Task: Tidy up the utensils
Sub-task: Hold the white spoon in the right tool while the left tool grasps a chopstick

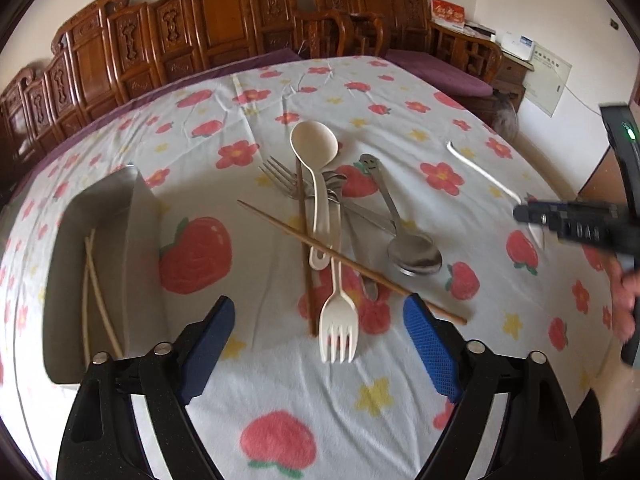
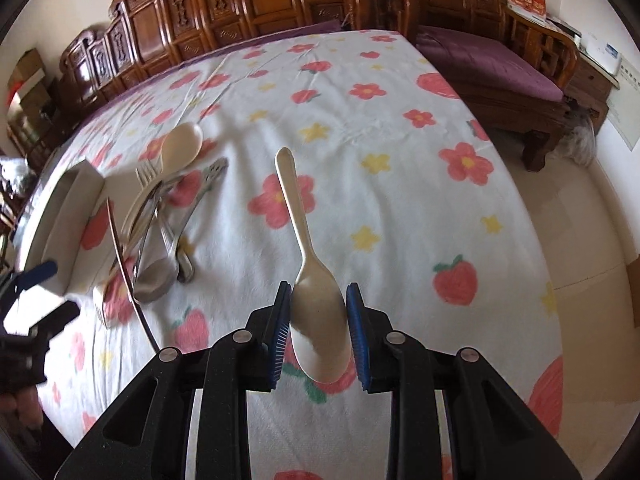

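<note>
2 grippers work over the floral tablecloth (image 1: 460, 92): the right gripper (image 2: 318, 328) clamps a cream plastic spoon (image 2: 316, 312) by its bowl, while the left gripper (image 1: 320, 340) hangs spread wide above the cream plastic fork (image 1: 339, 320) in the utensil pile beside the metal tray (image 1: 132, 200) holding 2 pale chopsticks (image 1: 94, 292).

We look across a table under a white cloth (image 2: 384, 184) printed with red flowers and strawberries. Behind it, carved dark wooden chairs (image 1: 224, 20) line a pale wall (image 1: 532, 4). A purple-cushioned bench (image 2: 492, 64) stands right, on light floor (image 2: 592, 232).
</note>
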Demonstrator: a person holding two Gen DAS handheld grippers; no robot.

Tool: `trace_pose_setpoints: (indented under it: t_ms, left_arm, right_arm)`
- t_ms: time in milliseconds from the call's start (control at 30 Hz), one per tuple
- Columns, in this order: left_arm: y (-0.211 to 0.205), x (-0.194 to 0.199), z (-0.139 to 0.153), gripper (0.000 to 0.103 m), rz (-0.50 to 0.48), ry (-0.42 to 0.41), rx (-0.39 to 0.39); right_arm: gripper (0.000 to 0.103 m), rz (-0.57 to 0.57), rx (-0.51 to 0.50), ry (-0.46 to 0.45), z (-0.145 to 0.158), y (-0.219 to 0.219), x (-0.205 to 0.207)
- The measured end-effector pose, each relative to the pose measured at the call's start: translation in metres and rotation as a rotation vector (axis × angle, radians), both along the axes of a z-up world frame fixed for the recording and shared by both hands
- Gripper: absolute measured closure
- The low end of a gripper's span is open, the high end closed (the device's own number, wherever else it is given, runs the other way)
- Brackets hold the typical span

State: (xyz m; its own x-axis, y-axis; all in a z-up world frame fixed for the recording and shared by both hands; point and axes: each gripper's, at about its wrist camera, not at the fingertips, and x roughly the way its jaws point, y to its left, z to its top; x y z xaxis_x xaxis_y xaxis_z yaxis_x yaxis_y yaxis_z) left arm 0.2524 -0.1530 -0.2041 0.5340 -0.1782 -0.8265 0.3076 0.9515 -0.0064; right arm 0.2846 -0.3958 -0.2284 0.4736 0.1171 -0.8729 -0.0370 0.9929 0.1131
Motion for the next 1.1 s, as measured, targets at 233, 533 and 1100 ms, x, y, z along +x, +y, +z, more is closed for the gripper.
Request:
trace_pose_setpoints:
  t_ms: [233, 533, 1100]
  left_arm:
    - [-0.019, 0.024, -0.007, 0.049, 0.044, 0.072, -0.06]
    - [-0.027, 0.051, -0.025, 0.081, 0.134, 0.192, -0.057]
    - [-0.026, 0.057, -0.023, 0.096, 0.185, 0.211, -0.03]
  right_arm:
    - [0.073, -0.014, 0.05, 0.003, -0.002, -0.01, 0.001]
    - [0.073, -0.016, 0.075, -0.004, -0.003, -0.013, 0.003]
    - [0.073, -0.004, 0.089, -0.005, -0.002, -0.006, 0.002]
